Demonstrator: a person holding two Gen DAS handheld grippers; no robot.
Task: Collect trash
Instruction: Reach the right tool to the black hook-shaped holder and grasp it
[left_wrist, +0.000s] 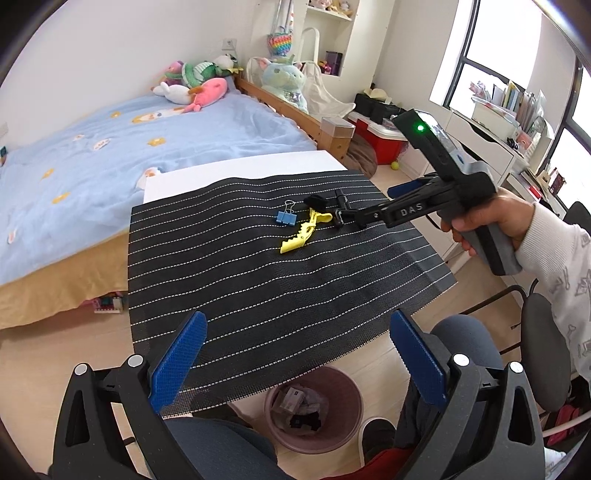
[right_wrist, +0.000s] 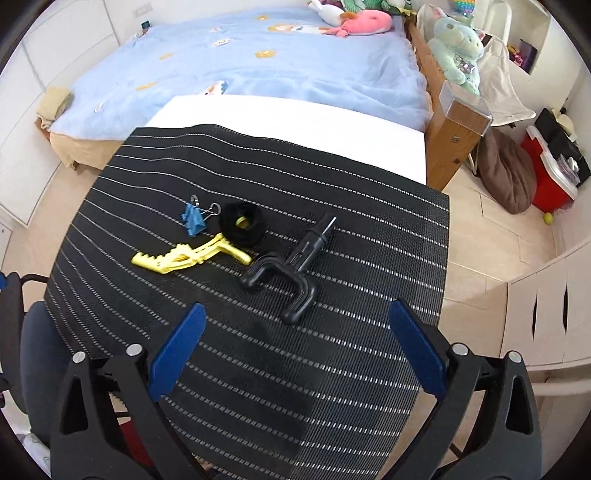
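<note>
On the black striped mat (right_wrist: 332, 369) lie a black U-shaped hook (right_wrist: 291, 273), a yellow hair clip (right_wrist: 188, 256), a blue binder clip (right_wrist: 194, 219) and a black hair tie (right_wrist: 242, 223). They also show in the left wrist view: hook (left_wrist: 341, 208), yellow clip (left_wrist: 301, 232), binder clip (left_wrist: 286, 216), hair tie (left_wrist: 316, 201). My right gripper (right_wrist: 295, 347) is open and empty, just short of the hook. My left gripper (left_wrist: 295, 354) is open and empty, over the mat's near edge. A pink trash bin (left_wrist: 314, 410) stands on the floor below it.
The mat covers a white table (right_wrist: 295, 118) set against a bed with a blue blanket (left_wrist: 110, 155). The bed's wooden post (right_wrist: 458, 136) is at the table's far right corner. A grey chair (left_wrist: 465, 332), a red box (left_wrist: 380, 140) and white drawers (left_wrist: 484, 147) are to the right.
</note>
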